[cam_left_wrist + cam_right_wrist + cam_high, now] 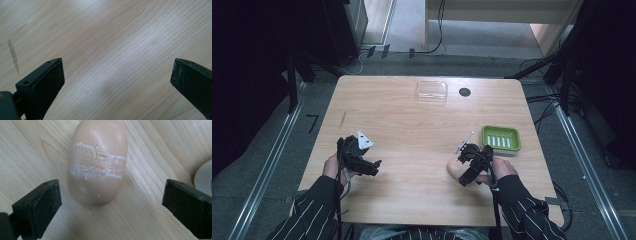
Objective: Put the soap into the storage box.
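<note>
- Right claw (110, 202) spread wide, hovering over the peach soap bar (97, 161), which lies flat on the table (412, 130) near its front right, beside the green soap dish (500, 138).
- Left claw (117, 82) also spread wide, holding nothing, above bare wood at the front left.
- Likely to slip: smooth, rounded, probably waxy soap, already scored with white scrape lines across its middle; could squirt out forward or backward if pinched on the curved ends.
- Off-centre at present: bar closer to the left-hand jaw in the right gripper view, farther end well beyond the pads. Closing from here may catch just the near tip and spin or shove it across the table.
- Too hard a squeeze probably gouges fresh marks; too light drops it on the way.
- Dish just beside the working hand: could be knocked by the claw body or trailing cable and slide toward the table edge.
- Clear plastic lid (431, 91) far at the back, out of harm's way.
</note>
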The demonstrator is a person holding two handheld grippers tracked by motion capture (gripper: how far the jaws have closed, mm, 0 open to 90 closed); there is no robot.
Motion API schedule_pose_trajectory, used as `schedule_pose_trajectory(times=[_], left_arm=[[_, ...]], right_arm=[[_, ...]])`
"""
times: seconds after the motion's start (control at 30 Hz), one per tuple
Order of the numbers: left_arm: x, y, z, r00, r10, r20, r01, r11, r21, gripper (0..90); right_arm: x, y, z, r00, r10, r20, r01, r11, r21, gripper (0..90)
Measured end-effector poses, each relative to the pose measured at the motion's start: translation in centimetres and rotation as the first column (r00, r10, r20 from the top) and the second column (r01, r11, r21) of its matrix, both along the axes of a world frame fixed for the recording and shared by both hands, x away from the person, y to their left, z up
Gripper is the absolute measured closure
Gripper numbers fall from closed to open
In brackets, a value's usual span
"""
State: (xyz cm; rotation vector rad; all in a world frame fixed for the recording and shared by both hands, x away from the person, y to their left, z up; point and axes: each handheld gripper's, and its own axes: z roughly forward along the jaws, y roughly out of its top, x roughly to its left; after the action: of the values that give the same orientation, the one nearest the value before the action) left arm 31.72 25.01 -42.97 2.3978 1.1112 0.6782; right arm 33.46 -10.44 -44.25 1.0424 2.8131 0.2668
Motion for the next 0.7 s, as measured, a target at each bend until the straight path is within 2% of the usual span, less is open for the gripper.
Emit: schedule_pose_trajectory(times=[0.7], left_arm=[[0.0,0.0,0.0,1.0000,-0.001,0.001,0.001,1.0000,-0.001,0.0]], right_arm=[[1.2,2.2,-0.9,0.9994,0.033,-0.013,-0.033,0.999,-0.013,6.2]])
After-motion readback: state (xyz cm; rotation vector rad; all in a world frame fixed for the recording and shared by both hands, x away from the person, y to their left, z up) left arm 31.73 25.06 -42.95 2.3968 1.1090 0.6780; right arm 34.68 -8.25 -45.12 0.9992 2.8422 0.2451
